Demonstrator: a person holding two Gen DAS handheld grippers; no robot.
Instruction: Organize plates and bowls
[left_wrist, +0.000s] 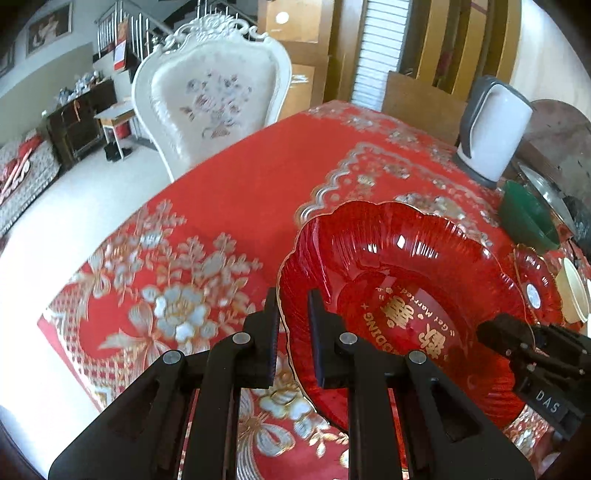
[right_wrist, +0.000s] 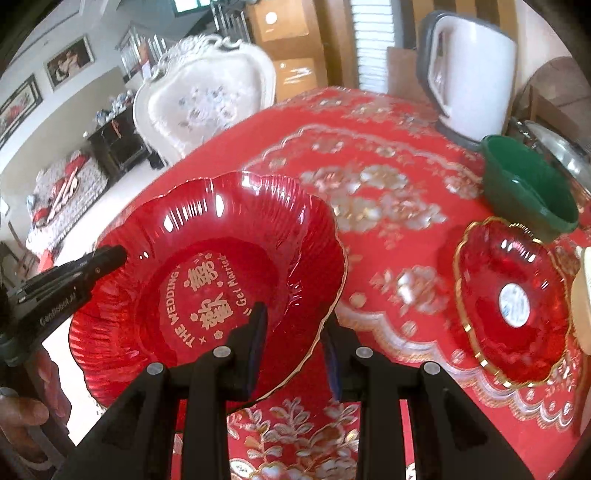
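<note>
progress: large plate (right_wrist: 207, 280) is held off the tablecloth (left_wrist: 229, 192) by both rims, not yet stacked; small plate (right_wrist: 513, 299), green bowl (right_wrist: 528, 192) and a cream bowl (left_wrist: 572, 291) remain to its right | grip: left gripper (left_wrist: 293, 325) and right gripper (right_wrist: 295, 332) are each clamped on the large plate's rim | writing: "the wedding", "get married" on the large plate; "das" on right gripper

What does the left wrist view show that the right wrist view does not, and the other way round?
Only the left wrist view shows the left gripper with its jaws closed on the near rim of the large red plate.

Only the right wrist view shows the right gripper clamping the plate's opposite rim, and a hand at the lower left edge.

Both show that plate, the smaller red plate, the green bowl, the white kettle, the white chair and the red tablecloth.
</note>
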